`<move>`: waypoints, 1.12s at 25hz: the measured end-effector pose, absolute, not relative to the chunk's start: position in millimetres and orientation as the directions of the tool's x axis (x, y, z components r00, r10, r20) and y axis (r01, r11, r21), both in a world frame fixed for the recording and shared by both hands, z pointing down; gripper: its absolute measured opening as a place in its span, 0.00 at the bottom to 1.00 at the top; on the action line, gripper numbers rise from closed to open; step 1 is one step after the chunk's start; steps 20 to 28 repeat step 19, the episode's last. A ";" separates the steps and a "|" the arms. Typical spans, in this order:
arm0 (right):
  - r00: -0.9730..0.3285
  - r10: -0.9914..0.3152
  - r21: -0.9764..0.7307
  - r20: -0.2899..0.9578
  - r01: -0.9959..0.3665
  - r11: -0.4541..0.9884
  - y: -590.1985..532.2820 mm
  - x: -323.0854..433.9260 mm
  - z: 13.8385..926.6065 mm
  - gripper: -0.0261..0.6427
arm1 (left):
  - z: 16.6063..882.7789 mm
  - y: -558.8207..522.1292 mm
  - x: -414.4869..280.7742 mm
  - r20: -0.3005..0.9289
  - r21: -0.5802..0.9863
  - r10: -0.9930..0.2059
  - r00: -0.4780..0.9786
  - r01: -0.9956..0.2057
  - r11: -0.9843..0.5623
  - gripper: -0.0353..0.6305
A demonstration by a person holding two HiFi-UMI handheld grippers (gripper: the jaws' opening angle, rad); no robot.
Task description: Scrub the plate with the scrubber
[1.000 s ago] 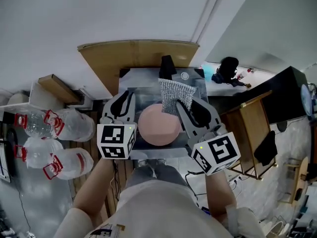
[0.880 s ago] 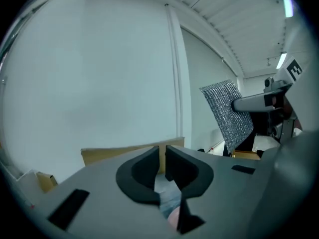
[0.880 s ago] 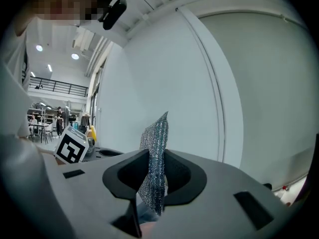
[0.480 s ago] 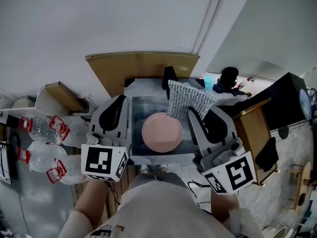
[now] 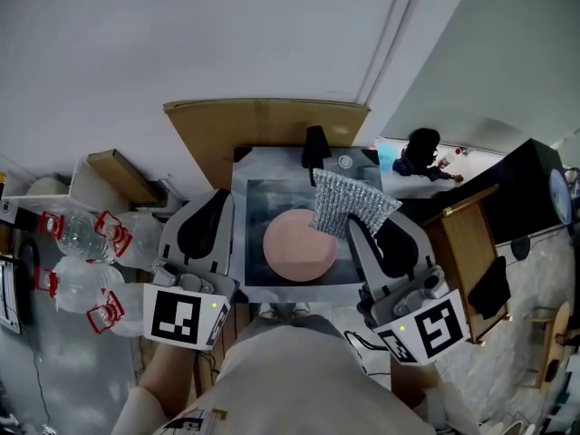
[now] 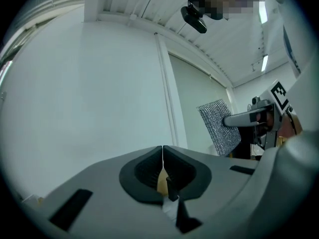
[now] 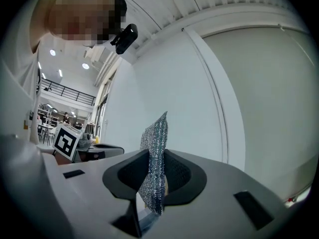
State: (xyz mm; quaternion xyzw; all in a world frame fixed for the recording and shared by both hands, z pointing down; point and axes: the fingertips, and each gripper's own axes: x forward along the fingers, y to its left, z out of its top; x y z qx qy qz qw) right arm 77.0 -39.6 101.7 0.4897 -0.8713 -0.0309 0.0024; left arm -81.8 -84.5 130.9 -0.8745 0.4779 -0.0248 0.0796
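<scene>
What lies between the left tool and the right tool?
In the head view, the pink plate lies in the grey basin between the left tool and the right tool, which holds the scrubber.

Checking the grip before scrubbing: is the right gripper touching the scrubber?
Touching. The right gripper view shows the right gripper shut on the scrubber, its jaws pressing both faces of the mesh, which stands upright between them.
</scene>
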 end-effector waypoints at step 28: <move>-0.547 -0.837 0.053 -0.007 -0.836 0.546 -27.5 59.0 120.1 0.20 | 160.4 -57.6 -83.8 0.107 -0.148 -0.840 0.532 -0.827 -0.543 0.09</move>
